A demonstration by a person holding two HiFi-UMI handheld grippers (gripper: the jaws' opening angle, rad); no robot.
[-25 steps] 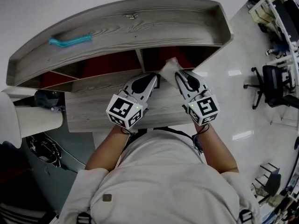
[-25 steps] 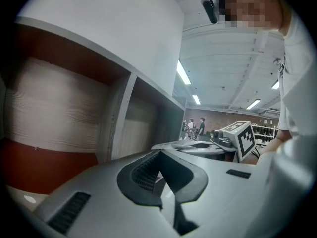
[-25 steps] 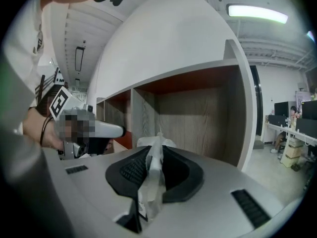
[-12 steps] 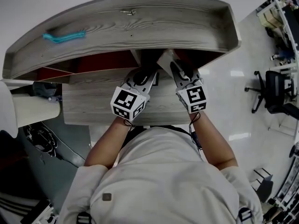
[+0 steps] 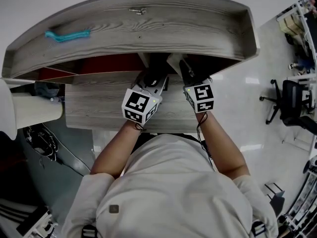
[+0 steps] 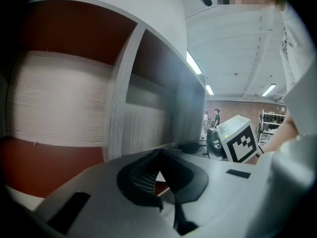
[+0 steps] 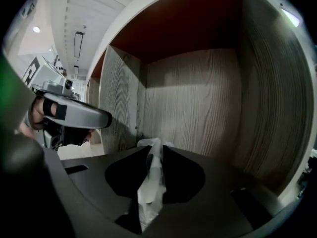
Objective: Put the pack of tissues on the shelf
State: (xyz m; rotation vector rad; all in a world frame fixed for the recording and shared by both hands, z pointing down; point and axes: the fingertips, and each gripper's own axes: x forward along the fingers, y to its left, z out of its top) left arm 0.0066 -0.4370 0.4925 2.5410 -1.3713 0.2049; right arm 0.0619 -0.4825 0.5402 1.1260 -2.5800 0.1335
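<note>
Head view: I look steeply down over my torso onto the shelf (image 5: pixel 148 24), left gripper (image 5: pixel 152 77) and right gripper (image 5: pixel 184 67). Both gripper views sit close at the shelf's openings, facing inward; they share the divider (image 6: pixel 121 98), and each sights the other gripper.

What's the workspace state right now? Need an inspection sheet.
Surface: wood-grain shelf, compartments with red panels under its top tray.
Job's things: pack of tissues, held by its thin wrapper inside the right compartment, not yet released.
Clutter: teal tool and small metal piece on the top tray.
Grippers: right gripper jaws shut on the pack; left gripper jaws together, nothing between, beside the divider.
Cables: dark cables on the floor, left of the shelf.
Surroundings: office chair, glossy floor.
</note>
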